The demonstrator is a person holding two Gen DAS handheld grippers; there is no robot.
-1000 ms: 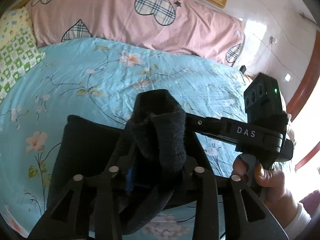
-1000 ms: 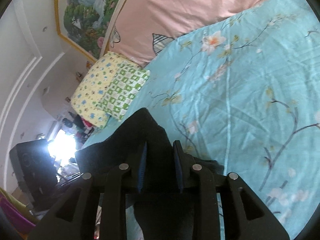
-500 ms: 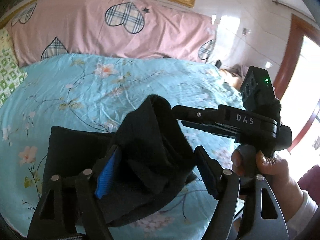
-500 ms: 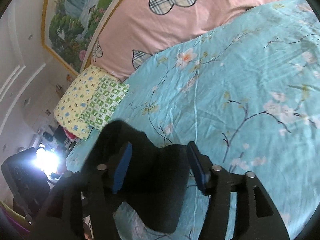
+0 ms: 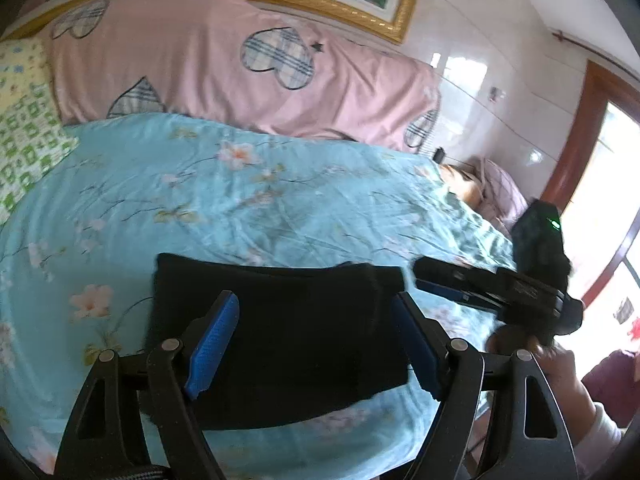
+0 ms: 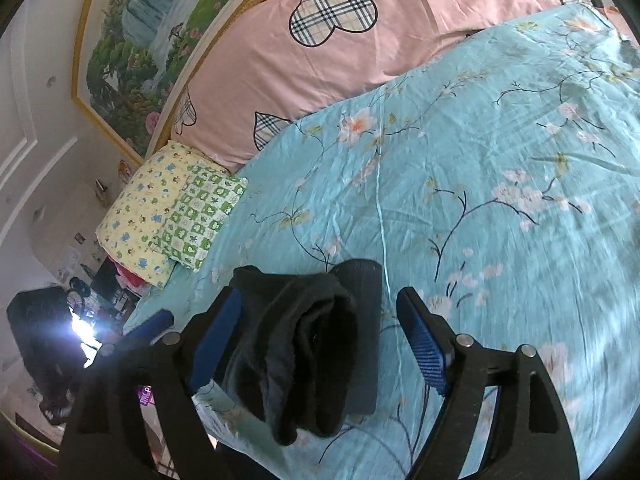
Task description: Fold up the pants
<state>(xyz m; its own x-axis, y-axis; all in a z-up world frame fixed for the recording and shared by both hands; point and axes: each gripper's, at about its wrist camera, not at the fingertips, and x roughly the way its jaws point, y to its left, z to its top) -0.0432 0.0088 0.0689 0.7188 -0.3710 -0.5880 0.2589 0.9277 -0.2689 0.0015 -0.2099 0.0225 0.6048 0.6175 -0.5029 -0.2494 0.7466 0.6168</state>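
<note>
I see the black pants (image 5: 288,332) folded into a block on the blue flowered bedsheet (image 5: 248,200), near its front edge, far from the pink pillow (image 5: 224,68). My left gripper (image 5: 316,344) has its fingers wide apart and holds nothing. My right gripper (image 6: 320,344) is wide apart too, holding nothing. One fluffy end of the pants looks loose, so it could flop open. If I bump it, the block could slide off the bed.

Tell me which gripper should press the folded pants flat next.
Probably left. The left gripper is open and squarely over the broad folded pants on the bed. The right gripper, also open, sits at their bunched end.
</note>
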